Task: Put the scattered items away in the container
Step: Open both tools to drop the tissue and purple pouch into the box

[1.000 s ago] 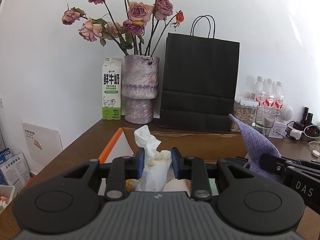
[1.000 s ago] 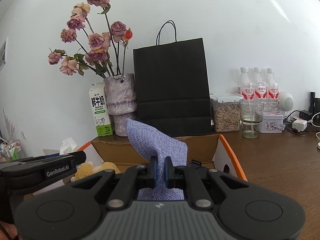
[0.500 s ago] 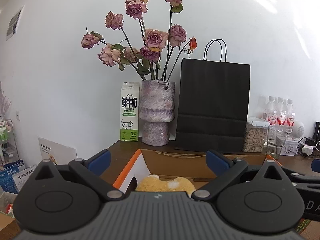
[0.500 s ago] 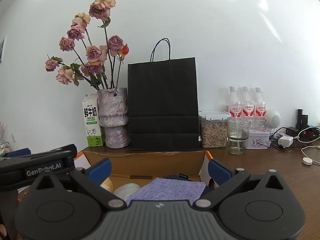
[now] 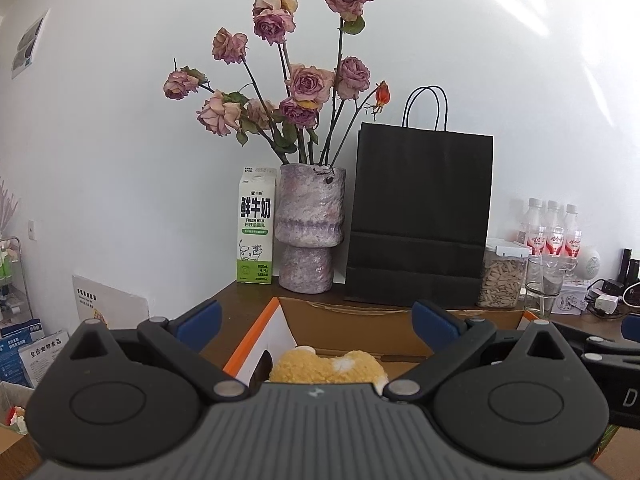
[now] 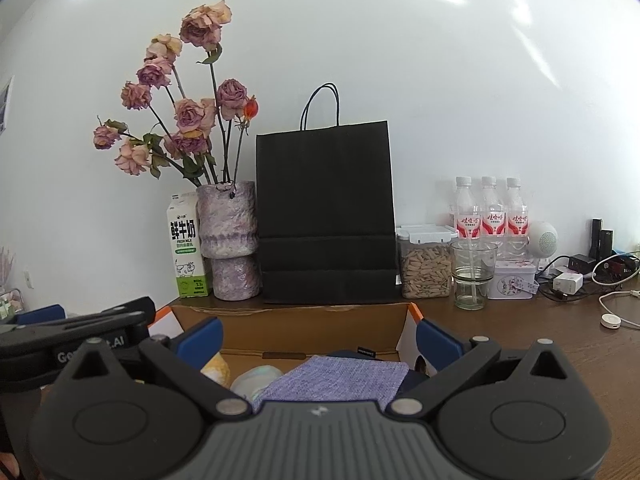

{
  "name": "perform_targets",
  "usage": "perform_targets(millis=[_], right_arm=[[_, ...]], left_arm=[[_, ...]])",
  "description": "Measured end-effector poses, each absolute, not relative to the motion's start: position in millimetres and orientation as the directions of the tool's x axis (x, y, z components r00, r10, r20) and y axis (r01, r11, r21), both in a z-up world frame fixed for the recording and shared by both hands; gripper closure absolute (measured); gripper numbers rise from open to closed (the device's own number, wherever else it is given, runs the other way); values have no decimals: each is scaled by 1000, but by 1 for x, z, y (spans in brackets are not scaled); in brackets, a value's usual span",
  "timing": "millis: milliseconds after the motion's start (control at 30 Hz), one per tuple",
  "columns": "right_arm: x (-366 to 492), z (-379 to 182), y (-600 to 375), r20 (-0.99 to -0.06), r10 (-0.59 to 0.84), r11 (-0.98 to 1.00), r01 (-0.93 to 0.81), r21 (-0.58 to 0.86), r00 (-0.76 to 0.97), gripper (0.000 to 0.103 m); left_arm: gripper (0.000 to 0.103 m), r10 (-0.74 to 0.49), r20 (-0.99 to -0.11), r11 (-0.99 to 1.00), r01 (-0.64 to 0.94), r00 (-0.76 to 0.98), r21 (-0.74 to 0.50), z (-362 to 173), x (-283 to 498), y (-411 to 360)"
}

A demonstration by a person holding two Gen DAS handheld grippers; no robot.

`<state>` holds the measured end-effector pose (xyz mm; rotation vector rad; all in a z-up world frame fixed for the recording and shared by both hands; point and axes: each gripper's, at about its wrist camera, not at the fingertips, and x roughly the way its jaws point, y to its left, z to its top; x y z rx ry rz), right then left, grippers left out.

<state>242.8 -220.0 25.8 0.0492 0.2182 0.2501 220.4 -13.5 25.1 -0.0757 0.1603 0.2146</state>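
Behind the cardboard box (image 6: 304, 330) stood a black paper bag (image 6: 326, 216). Both grippers, left (image 5: 316, 326) and right (image 6: 318, 338), hung over the box, jaws spread wide and empty, likely finished dropping; a purple cloth (image 6: 336, 378) and yellow plush toy (image 5: 326, 366) lay inside.

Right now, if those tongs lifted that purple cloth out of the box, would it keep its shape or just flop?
The purple cloth would probably flop: it lies flat and draped over other things in the cardboard box, and its woven surface looks soft. It likely weighs little, being thin. The weave should also give the pads some grip, so slipping seems unlikely.
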Motion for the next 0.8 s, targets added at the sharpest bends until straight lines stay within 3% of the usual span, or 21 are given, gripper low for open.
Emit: perform_targets(millis=[333, 800], right_arm=[[227, 22, -230, -169, 250, 967, -237, 95, 953, 0], [200, -2, -242, -195, 232, 973, -227, 49, 953, 0]], left_arm=[[0, 185, -137, 980, -193, 973, -43, 14, 200, -16], [0, 208, -115, 977, -212, 971, -28, 3, 162, -9]])
